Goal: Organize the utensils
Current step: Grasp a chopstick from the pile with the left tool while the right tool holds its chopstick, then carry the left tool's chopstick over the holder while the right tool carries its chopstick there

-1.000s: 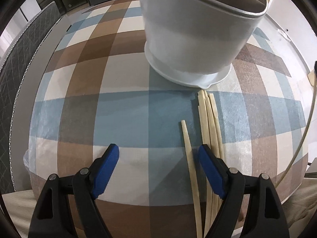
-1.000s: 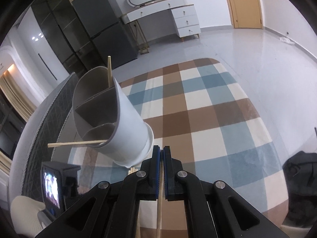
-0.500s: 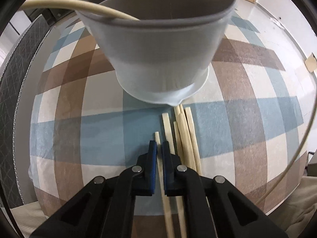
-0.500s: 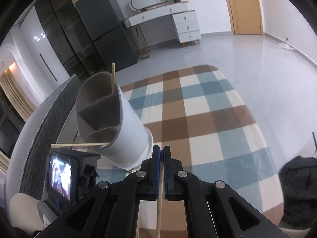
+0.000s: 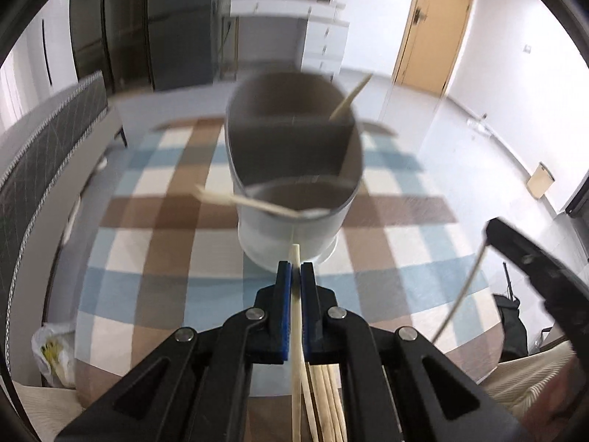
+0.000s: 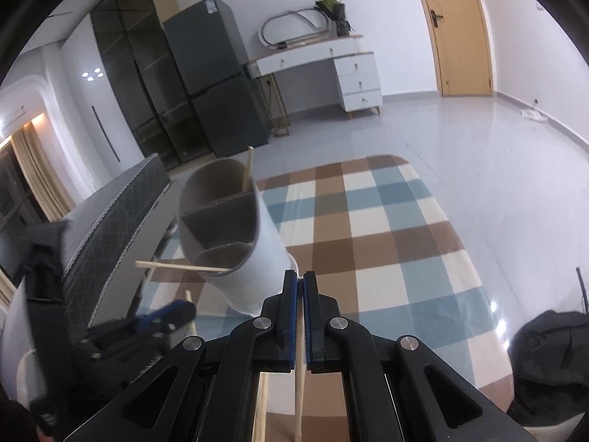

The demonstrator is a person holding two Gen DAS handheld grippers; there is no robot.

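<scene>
Already two chopsticks (image 6: 246,171) sit in the holder (image 6: 235,235); both grippers, left (image 5: 295,276) and right (image 6: 302,287), pinch one each, more lie loose (image 5: 325,397).

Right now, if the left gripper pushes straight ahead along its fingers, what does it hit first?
Most likely the white utensil holder. The left gripper, shut on a chopstick, points at the holder's lower wall, so the chopstick tip would touch first. Depth is uncertain; the frame is blurred.

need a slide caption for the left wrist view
Left gripper clamps a pale wooden chopstick before the white divided utensil holder on the checked tablecloth.
</scene>
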